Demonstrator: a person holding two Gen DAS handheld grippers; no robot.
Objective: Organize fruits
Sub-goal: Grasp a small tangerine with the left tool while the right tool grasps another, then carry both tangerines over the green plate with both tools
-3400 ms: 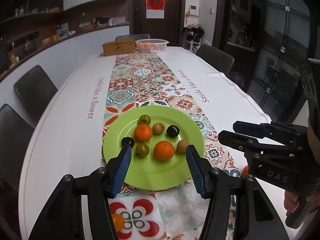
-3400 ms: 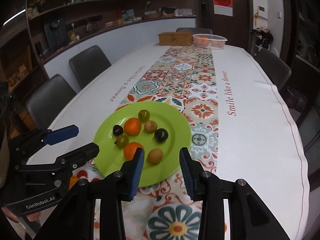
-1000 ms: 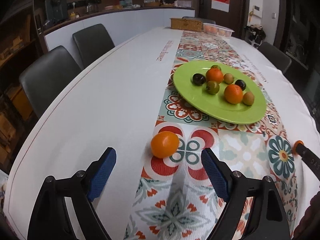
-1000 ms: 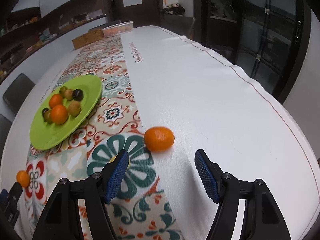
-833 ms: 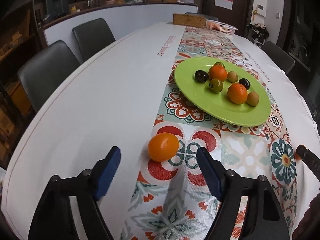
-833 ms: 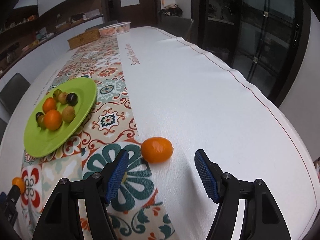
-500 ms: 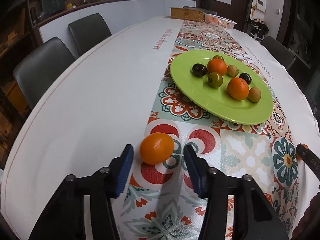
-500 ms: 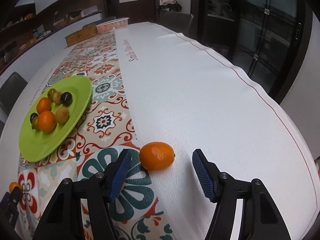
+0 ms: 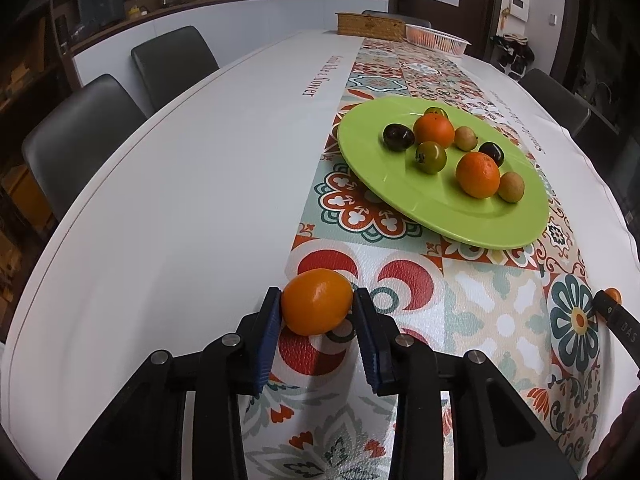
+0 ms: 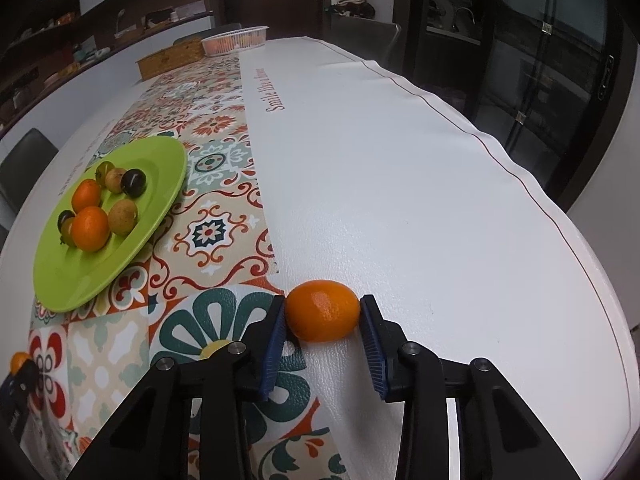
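Pick-up step: left hand-held gripper (image 9: 316,310) and right hand-held gripper (image 10: 323,320) each clamp a small glossy orange citrus fruit (image 9: 317,306) (image 10: 322,315) at lower centre on the bench (image 9: 180,208); next, lift both toward the round lime-green plate (image 9: 472,216).

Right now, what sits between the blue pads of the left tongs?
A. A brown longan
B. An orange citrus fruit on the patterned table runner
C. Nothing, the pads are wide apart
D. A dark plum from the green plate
B: in the left wrist view the left tongs have their blue pads against both sides of a small orange citrus fruit resting on the patterned table runner.
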